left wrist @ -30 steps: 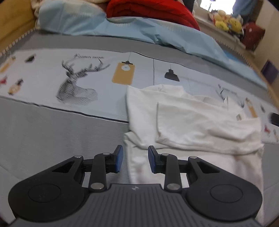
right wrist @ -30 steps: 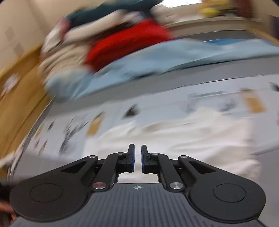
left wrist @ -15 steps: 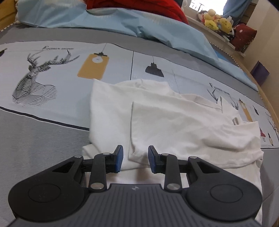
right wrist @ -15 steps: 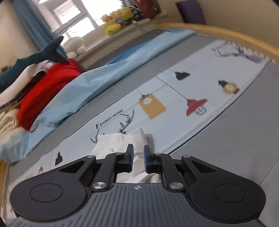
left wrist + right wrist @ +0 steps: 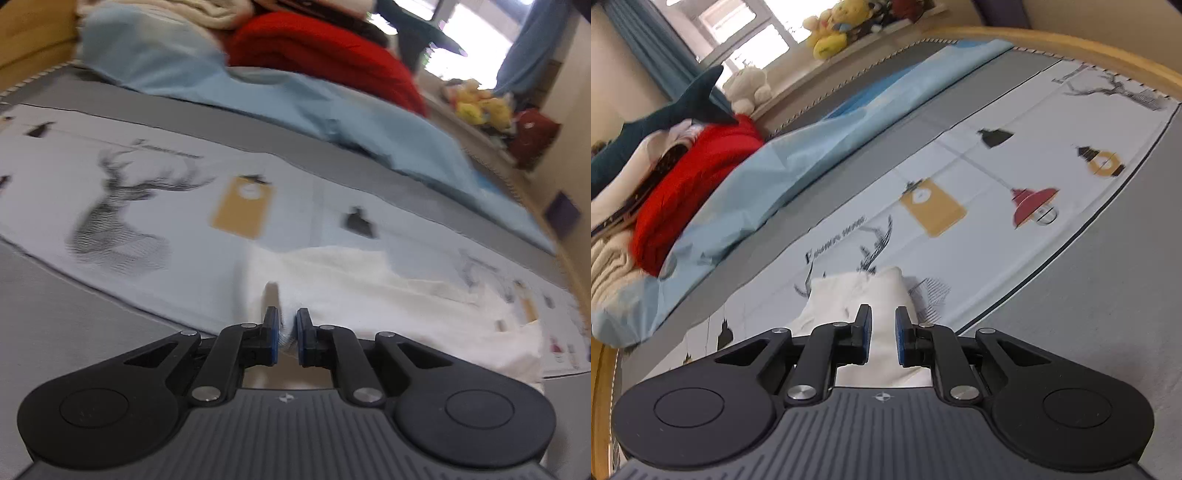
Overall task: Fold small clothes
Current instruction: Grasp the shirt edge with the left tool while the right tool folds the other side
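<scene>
My left gripper pinches the crumpled white cotton garment, narrow gap w/ cloth between. My right gripper sits slightly apart over its end. Only right view shows grey printed bedsheet bare toward the bed's wooden edge.

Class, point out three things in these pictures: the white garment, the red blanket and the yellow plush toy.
white garment (image 5: 369, 291), left wrist view, on the flat middle of the cloth.
red blanket (image 5: 690, 184), right wrist view, on its folded side.
yellow plush toy (image 5: 831, 35), right wrist view, on its body.
</scene>
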`<state>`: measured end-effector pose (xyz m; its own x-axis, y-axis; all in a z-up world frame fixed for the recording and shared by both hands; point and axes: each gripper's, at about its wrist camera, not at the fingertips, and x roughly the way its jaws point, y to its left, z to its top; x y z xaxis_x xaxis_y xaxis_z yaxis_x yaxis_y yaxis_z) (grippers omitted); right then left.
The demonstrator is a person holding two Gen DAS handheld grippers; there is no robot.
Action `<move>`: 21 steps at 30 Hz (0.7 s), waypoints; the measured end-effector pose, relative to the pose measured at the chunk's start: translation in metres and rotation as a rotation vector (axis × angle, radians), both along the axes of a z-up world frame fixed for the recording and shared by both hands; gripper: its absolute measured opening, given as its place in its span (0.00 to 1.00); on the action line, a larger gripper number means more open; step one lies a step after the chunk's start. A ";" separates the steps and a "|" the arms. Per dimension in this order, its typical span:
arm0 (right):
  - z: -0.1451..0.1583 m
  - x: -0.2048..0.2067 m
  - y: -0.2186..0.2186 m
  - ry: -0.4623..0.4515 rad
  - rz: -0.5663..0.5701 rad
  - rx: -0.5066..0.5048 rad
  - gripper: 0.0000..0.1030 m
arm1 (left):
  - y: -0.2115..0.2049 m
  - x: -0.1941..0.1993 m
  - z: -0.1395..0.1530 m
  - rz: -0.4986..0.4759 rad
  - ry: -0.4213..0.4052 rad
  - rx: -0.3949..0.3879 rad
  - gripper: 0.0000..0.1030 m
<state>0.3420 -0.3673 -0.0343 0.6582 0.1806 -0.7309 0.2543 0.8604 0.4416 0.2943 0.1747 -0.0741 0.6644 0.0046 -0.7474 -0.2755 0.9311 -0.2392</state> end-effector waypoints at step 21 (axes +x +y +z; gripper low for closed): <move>-0.053 0.038 0.022 0.027 0.031 -0.058 0.31 | -0.011 0.001 0.001 -0.063 0.022 0.001 0.15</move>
